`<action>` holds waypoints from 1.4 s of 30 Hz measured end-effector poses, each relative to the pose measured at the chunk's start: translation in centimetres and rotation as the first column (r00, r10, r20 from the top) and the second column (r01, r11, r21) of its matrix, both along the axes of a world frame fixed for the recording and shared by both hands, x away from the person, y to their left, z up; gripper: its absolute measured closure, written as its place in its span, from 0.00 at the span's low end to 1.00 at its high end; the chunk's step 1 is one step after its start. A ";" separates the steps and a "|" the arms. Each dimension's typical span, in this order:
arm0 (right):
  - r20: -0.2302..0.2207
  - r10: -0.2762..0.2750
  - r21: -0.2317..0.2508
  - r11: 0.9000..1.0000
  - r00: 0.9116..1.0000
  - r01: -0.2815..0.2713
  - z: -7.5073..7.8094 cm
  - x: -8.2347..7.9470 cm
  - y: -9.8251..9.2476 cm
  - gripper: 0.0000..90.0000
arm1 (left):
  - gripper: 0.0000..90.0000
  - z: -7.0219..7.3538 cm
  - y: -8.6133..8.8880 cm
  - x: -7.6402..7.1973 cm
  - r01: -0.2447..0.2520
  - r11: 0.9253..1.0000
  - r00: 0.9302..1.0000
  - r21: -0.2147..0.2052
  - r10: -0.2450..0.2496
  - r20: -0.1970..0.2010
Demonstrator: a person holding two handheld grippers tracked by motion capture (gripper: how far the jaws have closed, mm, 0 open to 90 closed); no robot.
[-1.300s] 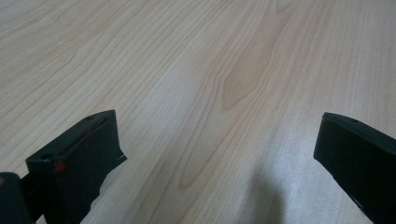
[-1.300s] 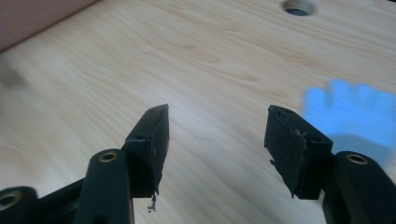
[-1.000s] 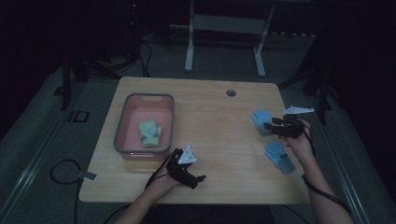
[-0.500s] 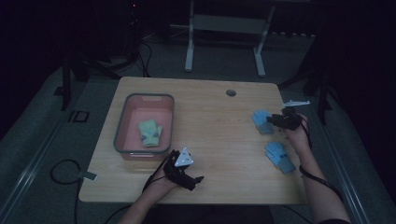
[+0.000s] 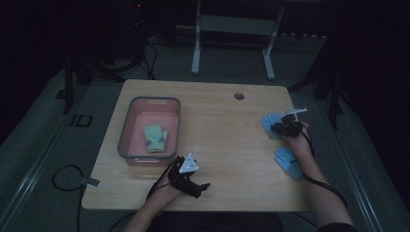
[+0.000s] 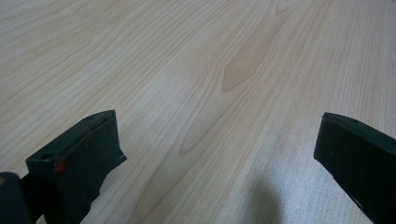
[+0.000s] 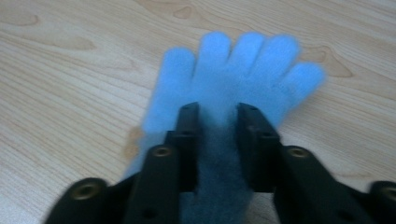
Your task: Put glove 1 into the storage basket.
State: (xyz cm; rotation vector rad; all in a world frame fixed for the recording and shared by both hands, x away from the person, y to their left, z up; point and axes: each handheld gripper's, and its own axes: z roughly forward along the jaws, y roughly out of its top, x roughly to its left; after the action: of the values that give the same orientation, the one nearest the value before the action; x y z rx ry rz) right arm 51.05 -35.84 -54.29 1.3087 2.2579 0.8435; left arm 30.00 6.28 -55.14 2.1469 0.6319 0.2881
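Blue glove pinched by the right gripper on the wooden table

The right gripper (image 7: 217, 144), whose jaws have just been closing, is seen clamped on the palm of a fuzzy blue knit glove (image 7: 233, 79); the fabric is bunched between the black pads. The glove is laid flat near the table's right edge, its long axis running away from the jaws, with five rounded fingers spread and pointed forward. A second blue glove (image 5: 289, 162) is laid nearer the person, just beside the right forearm. The left gripper (image 6: 219, 154) is held released, jaws wide over bare pale wood grain. Farther left, a pale green glove (image 5: 155, 137) is contained in a pink rectangular bin (image 5: 126, 130).
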 end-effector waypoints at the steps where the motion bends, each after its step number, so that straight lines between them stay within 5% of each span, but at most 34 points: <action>1: -0.005 -0.013 0.002 1.000 1.000 0.013 0.0 0.0 0.1 0.88 | 0.00 0.0 0.0 0.0 -0.002 1.000 1.000 -0.001 0.002 -0.002; 7: -0.017 -0.073 0.006 0.997 0.997 0.073 0.7 -0.2 0.7 0.96 | 0.00 0.0 -0.1 -0.1 0.000 1.000 1.000 0.000 0.000 0.002; 13: -0.001 -0.075 0.023 0.997 0.997 0.075 2.6 -1.4 1.6 0.97 | 0.00 -0.1 0.0 -0.1 -0.003 1.000 1.000 0.000 0.003 0.003; 30: 0.081 -0.045 0.123 0.992 0.996 0.035 7.8 -9.7 8.5 0.97 | 0.00 0.1 0.1 -0.2 0.000 1.000 1.000 0.001 0.000 0.019; 35: 0.077 -0.035 0.132 0.991 0.996 0.025 7.8 -11.1 10.9 0.97 | 0.00 0.1 0.2 -0.2 -0.003 1.000 1.000 -0.008 0.003 0.026; 42: 0.025 -0.016 0.190 0.982 1.000 0.011 5.8 -12.5 14.3 0.97 | 0.00 0.3 0.2 -0.3 0.000 1.000 0.999 -0.013 0.000 0.032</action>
State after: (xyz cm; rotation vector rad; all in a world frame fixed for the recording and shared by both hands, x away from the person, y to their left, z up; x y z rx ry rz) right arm 38.53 -21.58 -48.47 1.3838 2.1898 1.0871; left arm 29.68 6.45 -54.86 2.1254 0.6138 0.3174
